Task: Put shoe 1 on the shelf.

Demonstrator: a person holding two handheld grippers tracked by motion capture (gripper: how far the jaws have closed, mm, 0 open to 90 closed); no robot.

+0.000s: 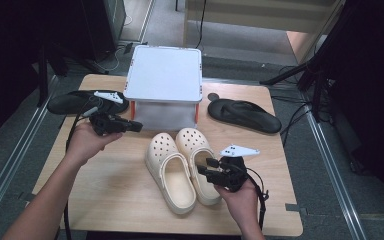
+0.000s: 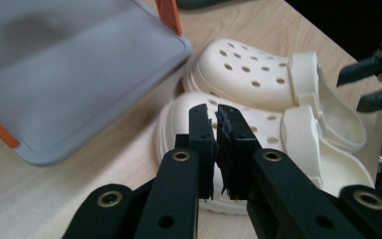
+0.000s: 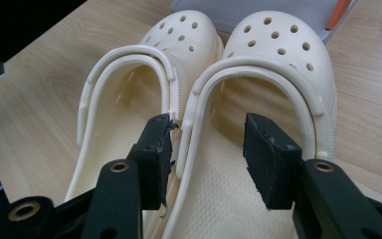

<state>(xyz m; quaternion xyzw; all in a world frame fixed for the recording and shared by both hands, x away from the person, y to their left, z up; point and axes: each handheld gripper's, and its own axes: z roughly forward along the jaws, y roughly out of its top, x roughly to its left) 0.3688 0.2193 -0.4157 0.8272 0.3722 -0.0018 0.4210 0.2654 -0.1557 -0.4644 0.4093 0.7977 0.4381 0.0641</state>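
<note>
Overhead: left tongs (image 1: 136,126), jaws together and empty, hover just beside the grey-topped stand (image 1: 164,75); right tongs (image 1: 204,170), jaws apart, sit at the heel of the right clog (image 1: 198,161). The left clog (image 1: 170,172) lies touching it on the surface (image 1: 110,200).

Left gripper view: both clogs lie beyond the closed tongs (image 2: 216,117).

Right gripper view: open tongs (image 3: 206,134) straddle the right clog's (image 3: 273,64) inner rim, no pad pressing.

we take this for a lab: black tripod legs (image 1: 300,70) and loose cables (image 1: 292,117) (grey carpet floor) ring the wooden table (image 1: 120,200).
</note>
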